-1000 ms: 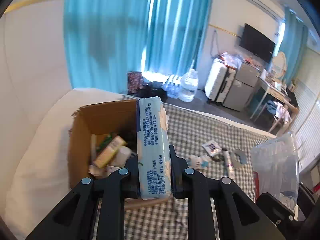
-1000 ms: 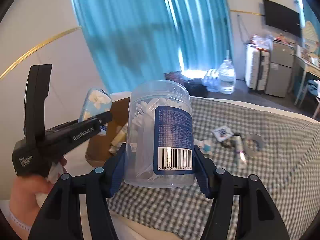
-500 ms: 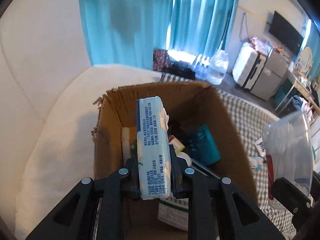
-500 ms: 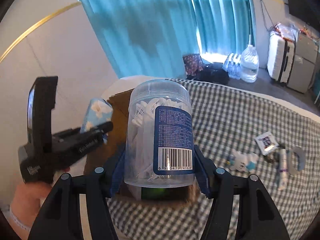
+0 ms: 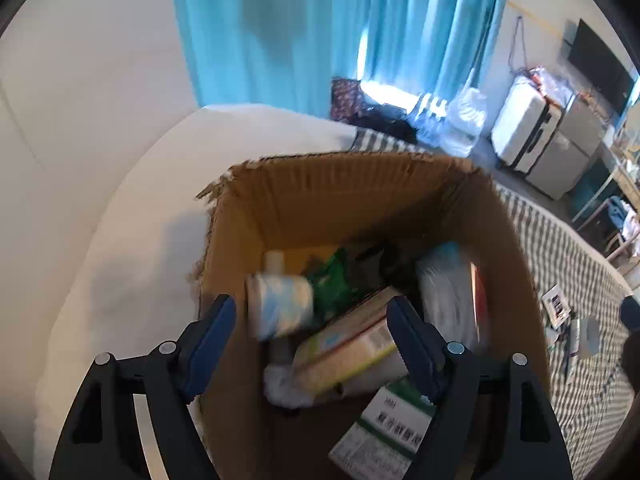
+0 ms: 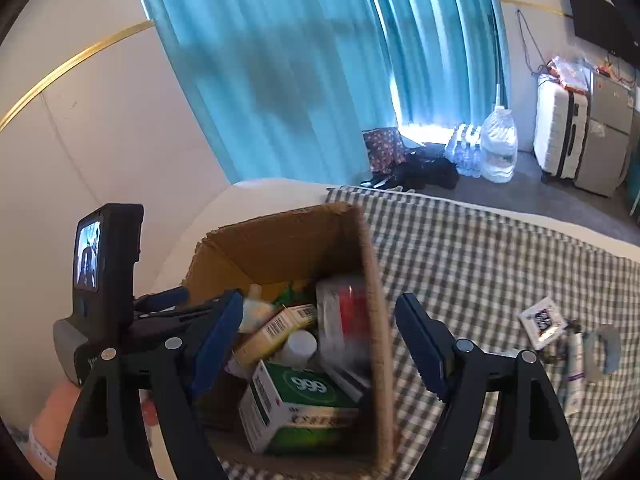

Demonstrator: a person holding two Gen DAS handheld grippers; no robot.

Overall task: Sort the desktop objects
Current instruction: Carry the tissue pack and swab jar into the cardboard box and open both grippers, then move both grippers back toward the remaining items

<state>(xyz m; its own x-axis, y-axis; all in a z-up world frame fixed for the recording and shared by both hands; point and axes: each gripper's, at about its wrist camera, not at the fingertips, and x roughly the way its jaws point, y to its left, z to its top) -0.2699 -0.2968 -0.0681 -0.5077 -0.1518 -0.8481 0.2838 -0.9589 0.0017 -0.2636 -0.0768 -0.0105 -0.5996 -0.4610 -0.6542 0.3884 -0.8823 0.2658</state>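
1. Above the cardboard box, my left gripper points down into it; its jaws are opening and its pads press on nothing.
2. Below them, a blurred tissue pack shows among the box contents, clear of both pads.
3. My right gripper hangs over the box's near right wall; its jaws are opening, with nothing gripped.
4. A clear plastic jar, blurred, shows inside the box by that wall, beside a green carton and a yellow carton.
5. Small items lie well apart on the checked cloth.
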